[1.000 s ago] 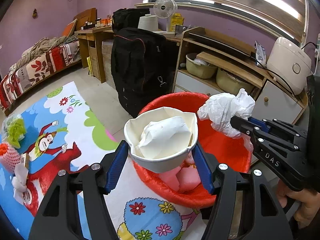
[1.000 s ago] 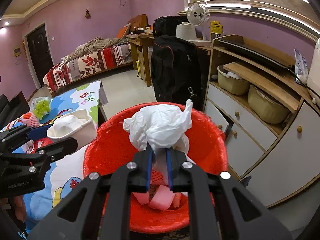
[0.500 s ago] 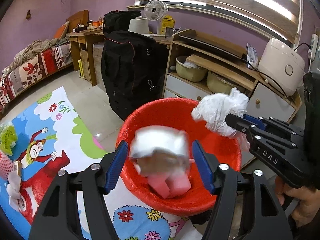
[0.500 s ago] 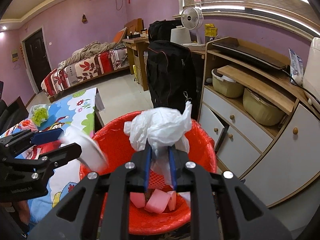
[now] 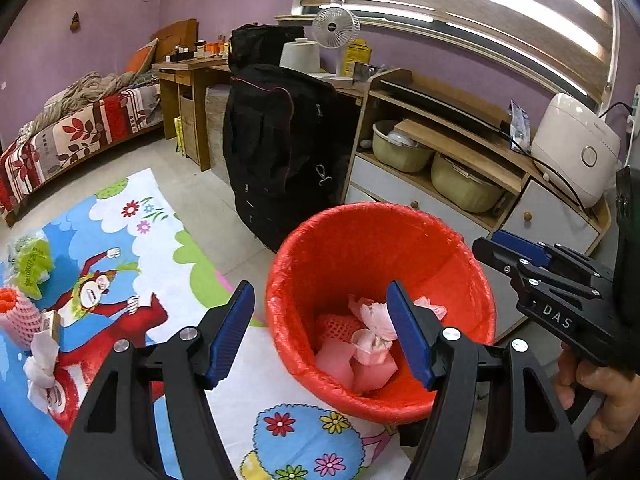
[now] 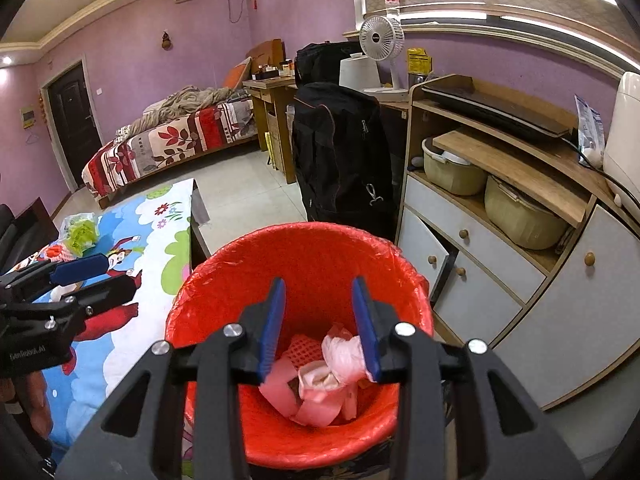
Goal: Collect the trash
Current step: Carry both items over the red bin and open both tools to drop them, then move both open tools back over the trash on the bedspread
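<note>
The red lined bin (image 5: 400,232) stands at the edge of the cartoon-print table (image 5: 172,240). Inside it lie a white plastic bag (image 6: 344,354), a paper bowl (image 6: 320,380) and pink foam pieces (image 5: 336,364). My left gripper (image 5: 320,286) hangs open over the bin's near rim, with nothing between its fingers. My right gripper (image 6: 319,280) is over the bin (image 6: 304,236); its jaws are opening and nothing is between them. On the table's left lie a green bag (image 5: 32,256), a foam net (image 5: 16,312) and crumpled tissue (image 5: 40,360).
A black suitcase (image 5: 280,144) stands just behind the bin. A wooden cabinet (image 6: 520,240) with drawers, tubs and a rice cooker (image 5: 572,148) fills the right. A bed (image 6: 168,140) lies at the far left. A hand (image 5: 600,392) holds the right gripper (image 5: 490,242).
The bowl left my left gripper and fell into the bin. My right gripper's jaws parted and the white bag dropped in after it.
</note>
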